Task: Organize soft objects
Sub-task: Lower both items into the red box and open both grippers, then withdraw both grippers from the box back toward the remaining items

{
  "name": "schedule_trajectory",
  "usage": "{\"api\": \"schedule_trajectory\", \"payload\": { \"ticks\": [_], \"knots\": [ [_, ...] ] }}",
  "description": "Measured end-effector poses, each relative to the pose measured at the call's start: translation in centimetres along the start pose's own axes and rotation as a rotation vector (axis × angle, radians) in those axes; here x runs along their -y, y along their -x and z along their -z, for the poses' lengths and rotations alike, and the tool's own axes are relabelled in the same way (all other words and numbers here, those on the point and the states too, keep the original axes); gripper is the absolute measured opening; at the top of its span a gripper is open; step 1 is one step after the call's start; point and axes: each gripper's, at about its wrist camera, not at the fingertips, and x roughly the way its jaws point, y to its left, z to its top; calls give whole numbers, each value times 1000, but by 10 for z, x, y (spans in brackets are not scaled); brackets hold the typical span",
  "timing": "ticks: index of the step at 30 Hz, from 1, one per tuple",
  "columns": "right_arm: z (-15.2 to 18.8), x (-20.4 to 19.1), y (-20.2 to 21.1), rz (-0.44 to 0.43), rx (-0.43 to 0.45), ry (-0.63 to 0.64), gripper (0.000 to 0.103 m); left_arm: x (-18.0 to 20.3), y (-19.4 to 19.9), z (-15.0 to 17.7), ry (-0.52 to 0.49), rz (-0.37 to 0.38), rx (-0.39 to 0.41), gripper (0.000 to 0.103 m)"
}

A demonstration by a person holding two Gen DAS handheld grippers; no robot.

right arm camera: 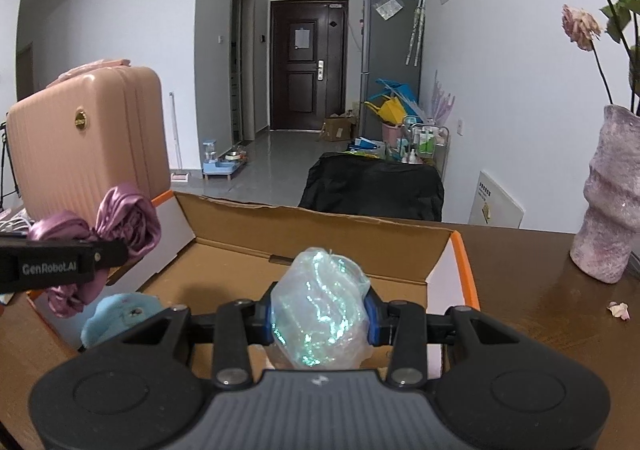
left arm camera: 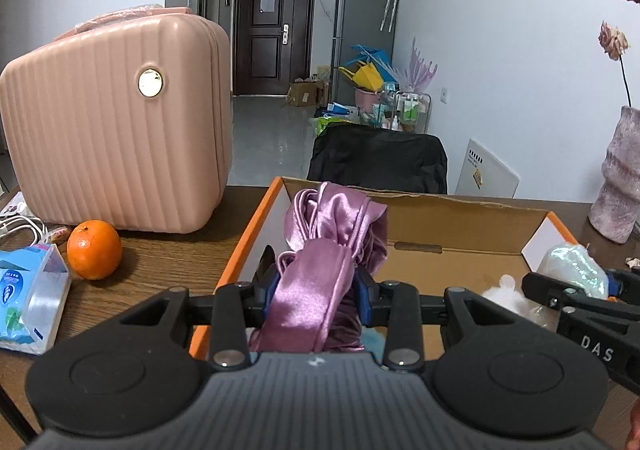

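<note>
Left gripper (left arm camera: 316, 300): closed tight on a purple satin cloth (left arm camera: 332, 234), its length running forward and upward.
Right gripper (right arm camera: 319, 320): clamped on a shimmery bundle (right arm camera: 320, 302).
Box (right arm camera: 320, 234): directly beneath both loads; each likely just needs lowering.
Inside: blue soft piece (right arm camera: 116, 314) under the left side.

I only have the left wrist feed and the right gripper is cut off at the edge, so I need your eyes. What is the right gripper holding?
Observer: The right gripper is shut on a shiny iridescent bundle over the cardboard box.
Operator: Anything in the box I can't make out under my purple cloth?
Observer: A light blue plush item sits at the box's near left corner.
Operator: And right of the box?
Observer: A pink petal lies on the table near the vase.
</note>
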Motion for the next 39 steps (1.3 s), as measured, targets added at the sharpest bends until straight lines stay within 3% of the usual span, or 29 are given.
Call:
{"api": "schedule_trajectory", "payload": {
  "ticks": [7, 11, 13, 14, 15, 16, 17, 19, 22, 39],
  "knots": [
    [2, -1, -2, 8, 2, 9, 39, 0, -6, 1, -12, 3, -12, 38],
    [2, -3, -4, 23, -5, 11, 46, 1, -6, 1, -12, 7, -22, 44],
    [2, -2, -5, 34, -6, 13, 56, 1, -3, 0, -11, 3, -9, 57],
    [2, -3, -4, 38, -4, 13, 65, 1, -1, 0, -11, 0, 0, 63],
    [2, -3, -4, 43, -1, 13, 71, 1, 2, 0, -11, -7, 15, 76],
    [2, -2, -3, 48, 1, 14, 83, 1, 6, 0, -9, -15, 37, 84],
    [2, -3, -2, 55, 5, 16, 93, 0, 9, -1, -9, -21, 54, 87],
    [1, -2, -1, 66, 10, 18, 103, 0, 14, -2, -3, -36, 75, 103],
    [0, 0, 1, 71, 6, 13, 103, -2, 20, -3, 3, -42, 104, 103],
    [-9, 12, 19, 86, 35, 9, 103, -15, 34, -11, 51, -26, 105, 103]
  ]
}}
